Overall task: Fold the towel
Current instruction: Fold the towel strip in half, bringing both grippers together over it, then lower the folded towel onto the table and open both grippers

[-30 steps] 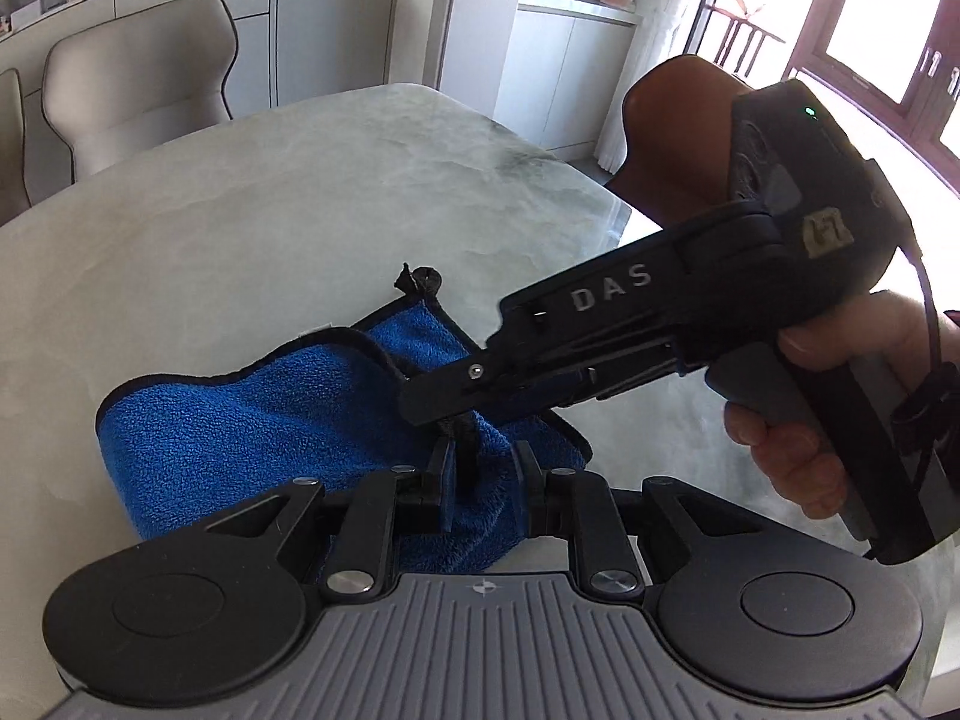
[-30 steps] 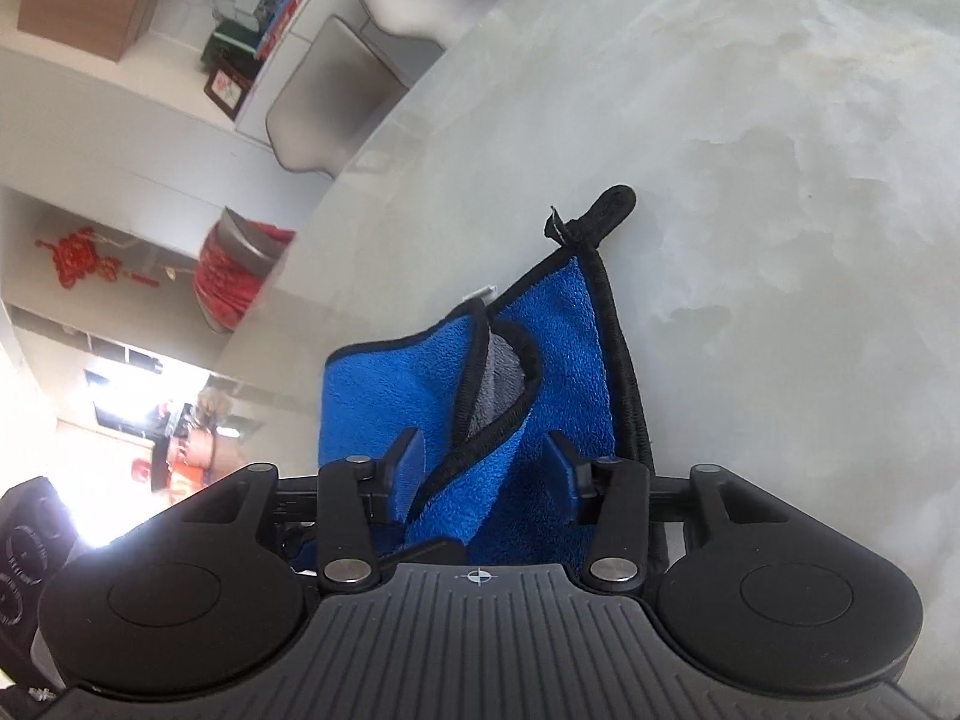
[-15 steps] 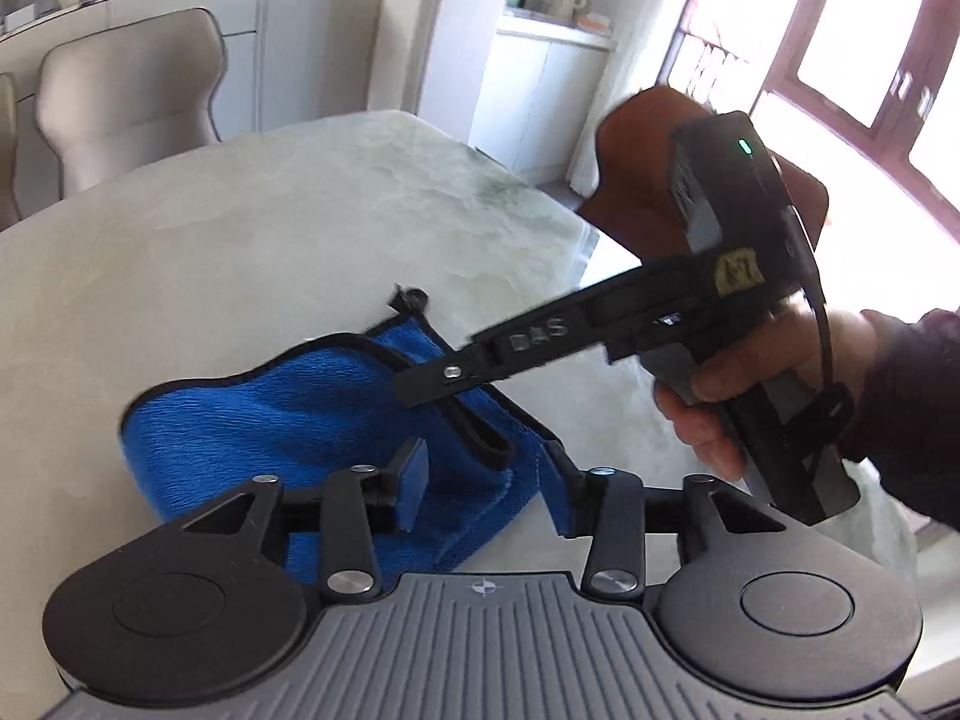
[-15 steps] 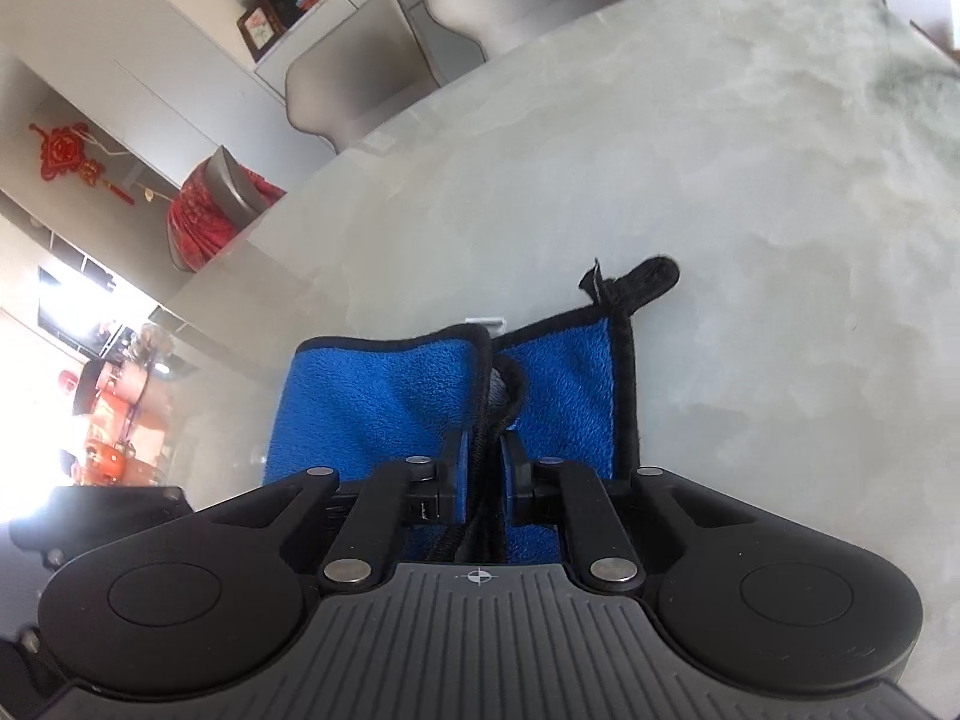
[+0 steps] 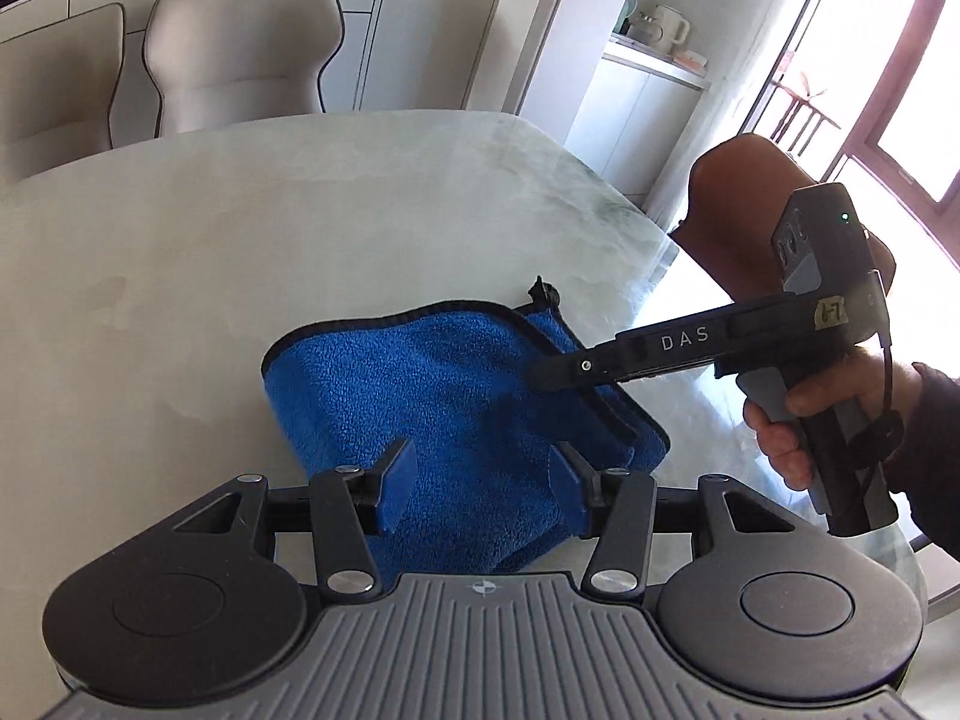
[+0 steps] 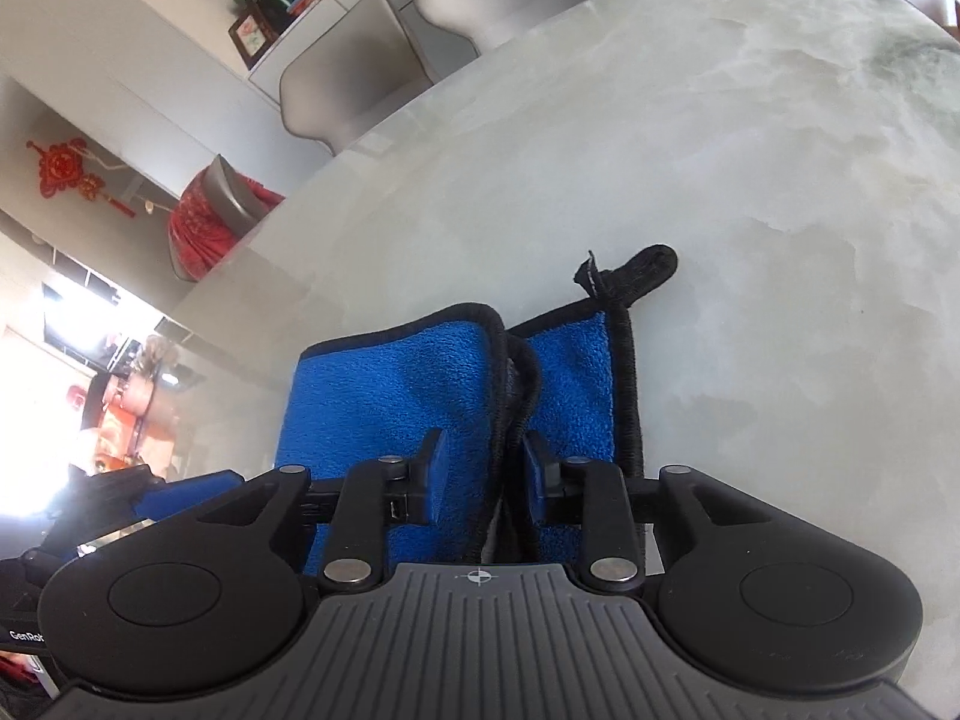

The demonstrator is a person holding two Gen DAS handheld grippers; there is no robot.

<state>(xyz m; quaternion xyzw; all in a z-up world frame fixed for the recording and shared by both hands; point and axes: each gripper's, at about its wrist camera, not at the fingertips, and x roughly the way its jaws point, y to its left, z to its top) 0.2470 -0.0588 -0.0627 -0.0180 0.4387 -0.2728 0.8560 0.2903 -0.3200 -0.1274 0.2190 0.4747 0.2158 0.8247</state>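
Blue towel [image 5: 444, 414] lies folded on the marble surface [image 5: 180, 276], near its right edge, hanging loop [image 6: 642, 267] pointing away. Left gripper [image 5: 480, 480]: fingers wide apart above the towel, nothing held. Right gripper [image 6: 480, 474]: fingers parted, straddling the black-trimmed fold edge without clamping it.

Bright window [image 5: 900, 78] glare, fisheye-warped edges
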